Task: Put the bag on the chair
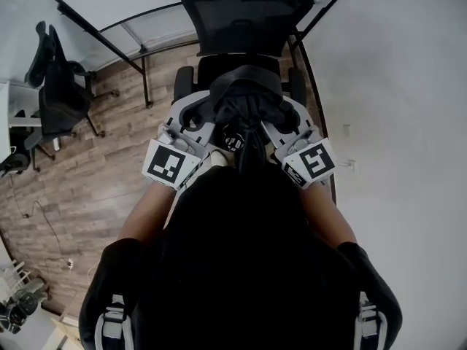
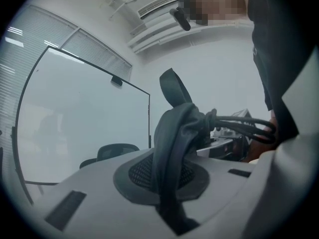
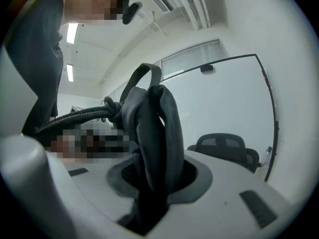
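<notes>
A black bag hangs between my two grippers just in front of a black mesh office chair, above the front of its seat. My left gripper is shut on a bunched fold of the bag. My right gripper is shut on another thick fold of it. Black cords run from the bag's knotted top between the two grippers. The left gripper and the right gripper face each other across the bag. The chair shows behind the right jaws.
A second black office chair stands at the left on the wooden floor. A glass board on a black frame stands behind the chair. A white wall runs along the right. Cables lie on the floor at the left.
</notes>
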### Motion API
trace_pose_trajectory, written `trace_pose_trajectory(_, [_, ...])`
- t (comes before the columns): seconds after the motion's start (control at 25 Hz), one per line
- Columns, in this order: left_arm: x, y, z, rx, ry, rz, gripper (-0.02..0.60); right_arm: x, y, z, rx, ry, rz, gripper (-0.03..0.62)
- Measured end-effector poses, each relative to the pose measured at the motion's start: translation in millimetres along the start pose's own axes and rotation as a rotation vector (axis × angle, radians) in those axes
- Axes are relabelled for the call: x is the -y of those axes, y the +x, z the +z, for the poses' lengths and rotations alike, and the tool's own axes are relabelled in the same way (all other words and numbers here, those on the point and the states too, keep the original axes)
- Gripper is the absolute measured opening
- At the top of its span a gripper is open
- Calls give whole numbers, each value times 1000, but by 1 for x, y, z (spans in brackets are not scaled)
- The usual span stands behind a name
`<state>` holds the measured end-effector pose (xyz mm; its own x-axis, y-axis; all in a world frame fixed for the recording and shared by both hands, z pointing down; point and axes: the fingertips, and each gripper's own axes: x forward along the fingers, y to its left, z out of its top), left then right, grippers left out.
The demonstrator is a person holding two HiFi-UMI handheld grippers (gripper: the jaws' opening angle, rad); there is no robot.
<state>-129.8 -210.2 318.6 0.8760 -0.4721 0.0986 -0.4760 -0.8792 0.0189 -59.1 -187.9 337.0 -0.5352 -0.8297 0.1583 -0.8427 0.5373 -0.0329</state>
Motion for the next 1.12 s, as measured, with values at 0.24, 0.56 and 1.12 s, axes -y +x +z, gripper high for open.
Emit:
trace_pose_trajectory(0.24, [-19,28,-3,19,1,11,34,29,17,-4,3,-2,-3,104])
trace_pose_trajectory(0.56, [-53,81,-8,12,9,24,34,85,51,-10,-6,-11,9,104])
trace_pose_trajectory(1.12, [-117,182,-59,-63,-10,41,34,188,116,-62,-104,-7,13,104])
